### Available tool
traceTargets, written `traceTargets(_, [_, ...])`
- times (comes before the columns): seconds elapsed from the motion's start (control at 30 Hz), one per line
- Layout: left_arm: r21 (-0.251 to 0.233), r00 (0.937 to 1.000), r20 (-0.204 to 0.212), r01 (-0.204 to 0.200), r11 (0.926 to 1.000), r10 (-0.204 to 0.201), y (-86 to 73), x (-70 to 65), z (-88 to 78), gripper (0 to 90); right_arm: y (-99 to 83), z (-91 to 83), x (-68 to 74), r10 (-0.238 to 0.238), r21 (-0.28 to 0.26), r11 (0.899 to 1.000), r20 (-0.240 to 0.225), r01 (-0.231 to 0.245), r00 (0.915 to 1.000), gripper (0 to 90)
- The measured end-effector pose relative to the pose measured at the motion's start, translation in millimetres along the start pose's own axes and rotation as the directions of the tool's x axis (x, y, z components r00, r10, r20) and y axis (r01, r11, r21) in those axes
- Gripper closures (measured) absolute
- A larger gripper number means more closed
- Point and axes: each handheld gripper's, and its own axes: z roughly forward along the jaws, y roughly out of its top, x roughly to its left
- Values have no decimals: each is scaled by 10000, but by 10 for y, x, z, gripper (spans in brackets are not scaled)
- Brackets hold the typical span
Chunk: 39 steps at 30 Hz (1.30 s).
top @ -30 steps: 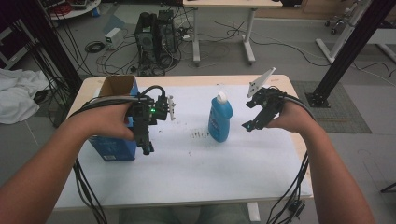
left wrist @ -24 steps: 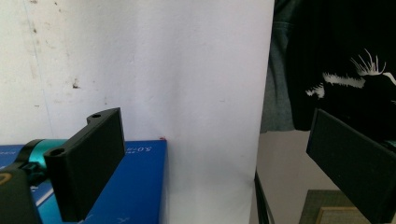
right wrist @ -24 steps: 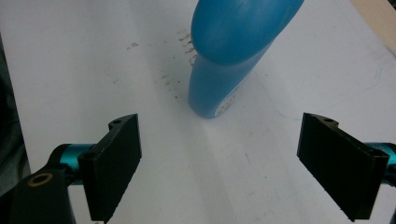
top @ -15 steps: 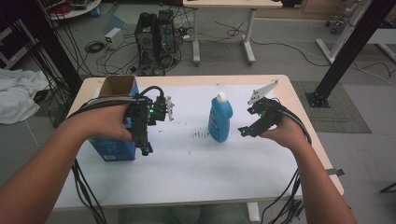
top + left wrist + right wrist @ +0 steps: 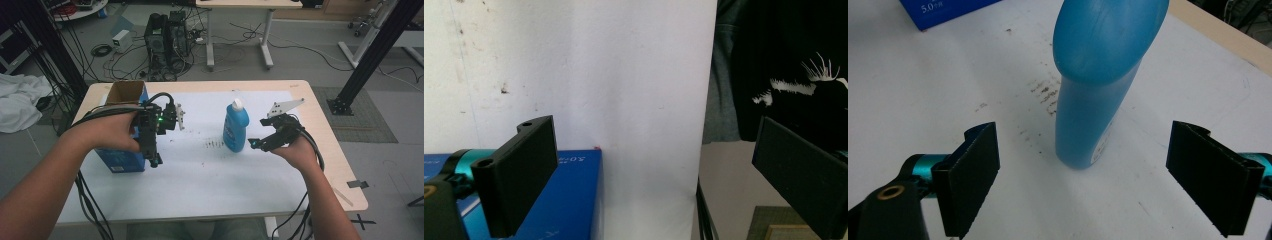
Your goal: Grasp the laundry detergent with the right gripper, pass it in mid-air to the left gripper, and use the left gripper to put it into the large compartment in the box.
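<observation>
Bottle (image 5: 236,127): blue w/ white cap, upright mid counter (image 5: 200,200), on the white sheet, just by some dark specks.
Box (image 5: 123,125): blue carton, top open, at the sheet's left edge, well apart from bottle.
R claw (image 5: 256,143): spread wide, empty, low and just right of bottle, not touching; in the right gripper view the bottle (image 5: 1098,80) stands between the jaws but farther out.
L claw (image 5: 153,159): spread, empty, hangs by the box pointing down toward the person; box edge (image 5: 569,200) shows under it.
Step, likely: R grasp of bottle body.
How to do it well: push fwd til the body sits deep between the pads, stay level, pinch below the shoulder where the sides run straight.
Risk: a jaw nudging the base tips it, so close slow, both pads landing together.
</observation>
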Motion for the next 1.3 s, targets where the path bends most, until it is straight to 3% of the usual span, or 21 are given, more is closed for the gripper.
traceTargets(0.03, [43,10000,-13,-5,10000,5,3,-1,-1,44,-20,8,16,268,-86,9996,3,-268,9996,128])
traceTargets(0.1, [8,10000,-40,-39,10000,39,4,-9,3,44,-74,51,30,220,-273,9994,33,-219,9998,129])
traceTargets(0.4, [-16,9999,-54,-98,10000,98,16,-33,-7,44,-226,263,79,873,-808,9932,399,-839,9954,128])
traceTargets(0.57, [104,9998,-73,-186,9998,187,19,-38,3,44,-283,368,103,1606,-1532,9765,486,-1516,9858,129])
traceTargets(0.77, [107,9995,-56,-298,9995,299,37,-64,2,44,-300,489,128,1578,-1264,9807,631,-1489,9855,128])
traceTargets(0.97, [4,9995,-103,-297,9996,297,44,-84,4,44,-275,575,143,1593,-1434,9787,814,-1466,9839,128])
traceTargets(1.03, [48,9993,-7,-367,9993,367,40,-83,-5,44,-268,595,146,1799,-1454,9752,812,-1669,9803,128])
traceTargets(1.13, [-63,9995,-90,-304,9995,303,18,-99,7,44,-267,637,130,1688,-1427,9778,1009,-1537,9805,128])
traceTargets(1.2, [-50,9996,-104,-280,9996,279,6,-107,8,44,-259,676,137,1969,-1618,9706,1098,-1780,9742,128])
traceTargets(1.3, [-65,9996,-101,-251,9997,250,-13,-114,10,44,-241,698,127,2124,-1459,9697,1093,-1957,9710,128])
